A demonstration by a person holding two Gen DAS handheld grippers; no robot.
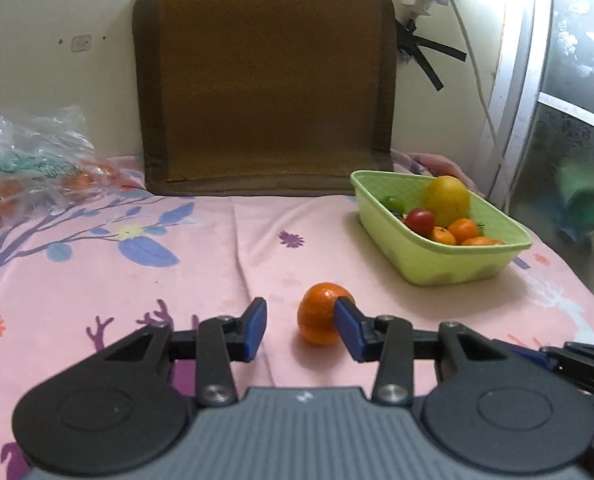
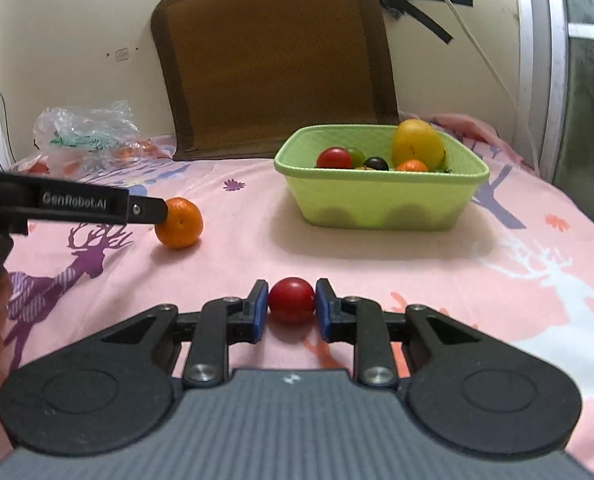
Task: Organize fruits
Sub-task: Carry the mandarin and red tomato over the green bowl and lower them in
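Resting on pink printed sheet (image 2: 377, 264): right gripper (image 2: 291, 309), blue pads touching both sides of red fruit (image 2: 291, 300), pinching it. Spreading wide: left gripper (image 1: 301, 330), orange (image 1: 321, 314) lying on sheet against its right pad, gap at left pad. Sitting beyond, green basket (image 2: 381, 204) holding mixed fruit.

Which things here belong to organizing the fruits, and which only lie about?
Belong: round orange mandarin on the sheet, small red round fruit in the right gripper, green plastic basket, left gripper.
Lying about: crumpled clear plastic bag, brown woven mat.
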